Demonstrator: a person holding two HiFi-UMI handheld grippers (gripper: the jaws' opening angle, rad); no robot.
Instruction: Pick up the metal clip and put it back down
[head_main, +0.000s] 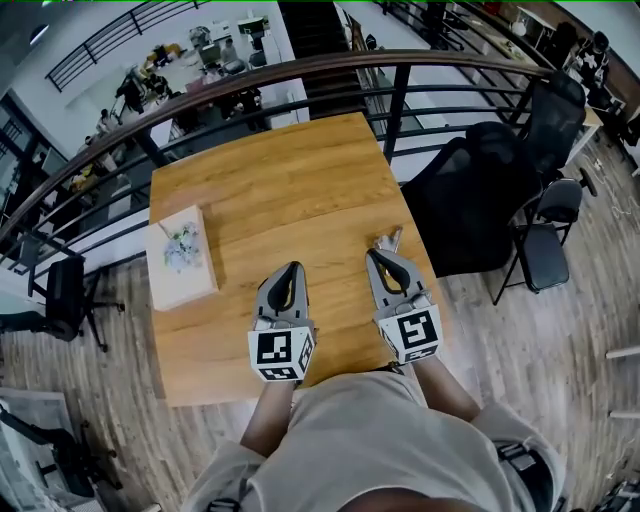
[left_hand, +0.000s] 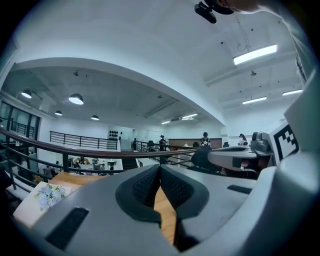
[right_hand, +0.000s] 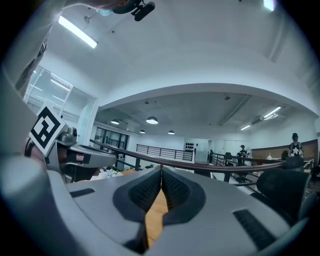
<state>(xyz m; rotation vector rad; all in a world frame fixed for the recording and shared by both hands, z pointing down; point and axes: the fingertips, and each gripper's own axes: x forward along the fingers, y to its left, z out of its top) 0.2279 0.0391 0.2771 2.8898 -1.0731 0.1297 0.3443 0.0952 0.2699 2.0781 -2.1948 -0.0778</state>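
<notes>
The metal clip is a small silvery piece lying on the wooden table near its right edge. My right gripper rests just behind it, its tips close to the clip, shut with nothing between the pads. My left gripper lies beside it to the left, also shut and empty. Both point away from me, tilted up toward the railing. Neither gripper view shows the clip.
A white box with a flower print sits at the table's left edge. A dark metal railing runs behind the table. A black office chair and a folding chair stand to the right.
</notes>
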